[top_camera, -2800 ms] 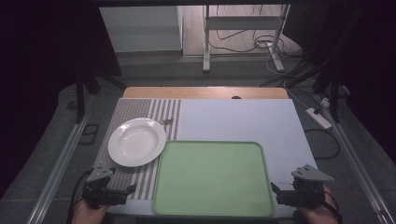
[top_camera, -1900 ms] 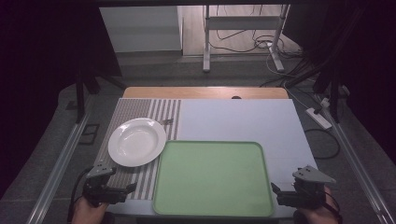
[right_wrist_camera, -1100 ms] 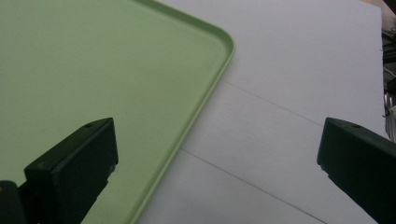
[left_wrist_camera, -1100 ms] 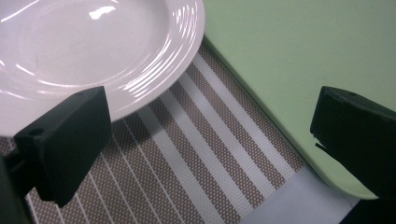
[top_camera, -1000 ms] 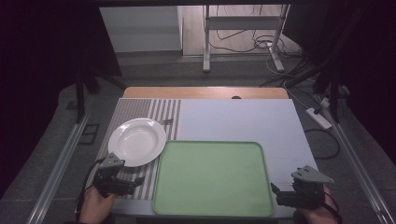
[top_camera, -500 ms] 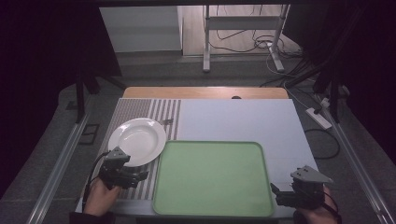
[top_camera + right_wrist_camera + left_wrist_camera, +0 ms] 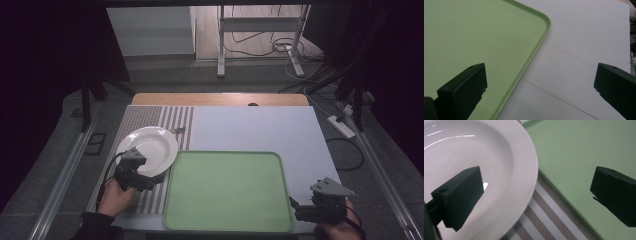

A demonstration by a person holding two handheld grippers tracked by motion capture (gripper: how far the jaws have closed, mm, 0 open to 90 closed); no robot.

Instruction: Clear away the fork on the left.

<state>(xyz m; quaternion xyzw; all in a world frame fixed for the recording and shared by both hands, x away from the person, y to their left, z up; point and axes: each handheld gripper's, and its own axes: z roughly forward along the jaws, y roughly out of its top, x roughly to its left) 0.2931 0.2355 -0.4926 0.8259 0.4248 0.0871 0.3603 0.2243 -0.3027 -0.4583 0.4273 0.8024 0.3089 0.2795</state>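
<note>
Currently: left claw [image 7: 534, 192], jaws apart, straddles white plate [image 7: 506, 170] rim (green tray [image 7: 584, 157] adjacent); lower squarely before closing. Right claw [image 7: 541, 92] open, idle.

The plate [image 7: 147, 148] was plain glossy white, the tray [image 7: 227, 191] at its four o'clock a flat pale green. Under the plate lay a mat [image 7: 156, 121] — brown-grey with white stripes — beside a pale grey-white tabletop [image 7: 260, 129]; the gripper jaws were black.
</note>
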